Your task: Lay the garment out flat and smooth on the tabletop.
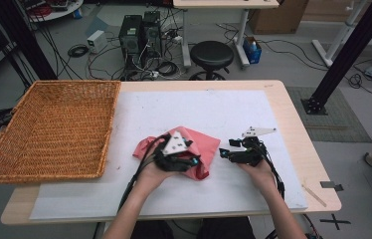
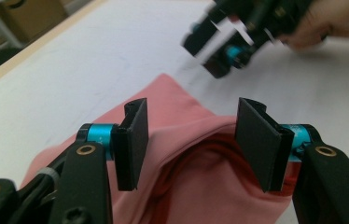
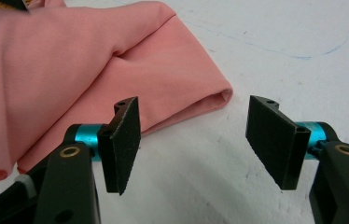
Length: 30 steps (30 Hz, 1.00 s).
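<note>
A folded pink cloth (image 1: 201, 144) lies on the white mat in the middle of the table. My left gripper (image 1: 186, 160) hovers over its near part, jaws open with the pink cloth (image 2: 191, 154) beneath and between them, not clamped. My right gripper (image 1: 225, 154) is just right of the cloth, open over bare mat; in the right gripper view the cloth's folded edge (image 3: 163, 70) lies ahead and to the left of its jaws. The left gripper view shows the right gripper (image 2: 210, 58), blurred, beyond the cloth.
A large wicker basket (image 1: 49, 129) sits on the table's left side. The white mat (image 1: 199, 107) covers most of the wooden table (image 1: 303, 149). Behind the table are a black stool (image 1: 211, 55), computer towers and cables on the floor.
</note>
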Tool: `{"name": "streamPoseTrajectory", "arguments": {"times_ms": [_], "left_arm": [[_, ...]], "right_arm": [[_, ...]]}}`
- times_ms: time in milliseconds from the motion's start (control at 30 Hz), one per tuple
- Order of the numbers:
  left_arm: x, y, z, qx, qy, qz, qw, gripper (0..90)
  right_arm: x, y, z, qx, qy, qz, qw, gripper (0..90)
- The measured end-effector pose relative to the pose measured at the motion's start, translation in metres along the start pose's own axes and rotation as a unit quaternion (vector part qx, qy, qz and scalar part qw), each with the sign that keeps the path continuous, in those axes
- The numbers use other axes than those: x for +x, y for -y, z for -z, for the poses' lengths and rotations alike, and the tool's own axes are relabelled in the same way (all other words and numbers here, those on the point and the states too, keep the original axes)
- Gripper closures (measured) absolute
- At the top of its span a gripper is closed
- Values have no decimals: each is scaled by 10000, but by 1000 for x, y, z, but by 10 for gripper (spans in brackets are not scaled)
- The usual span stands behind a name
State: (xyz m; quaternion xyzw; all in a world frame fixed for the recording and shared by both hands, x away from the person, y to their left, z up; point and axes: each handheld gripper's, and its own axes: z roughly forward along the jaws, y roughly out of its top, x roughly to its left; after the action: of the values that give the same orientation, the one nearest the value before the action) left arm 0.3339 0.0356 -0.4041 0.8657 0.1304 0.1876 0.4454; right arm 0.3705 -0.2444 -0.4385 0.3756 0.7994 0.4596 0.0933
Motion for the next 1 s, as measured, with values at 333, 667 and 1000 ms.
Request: {"name": "streamPoseTrajectory", "arguments": {"times_ms": [333,667,1000], "left_arm": [[49,9,33,-491,-1207,1111,9852,874],[94,54,74,-743,-3096,2981,8999,759],[69,86,77,-577,-2735,3385,8985,575]], "right_arm": [[1,4,0,25,-161,8,9999,365],[45,0,-37,567,-672,764,9932,380],[25,-11,-11,393,9,936,9948,860]]}}
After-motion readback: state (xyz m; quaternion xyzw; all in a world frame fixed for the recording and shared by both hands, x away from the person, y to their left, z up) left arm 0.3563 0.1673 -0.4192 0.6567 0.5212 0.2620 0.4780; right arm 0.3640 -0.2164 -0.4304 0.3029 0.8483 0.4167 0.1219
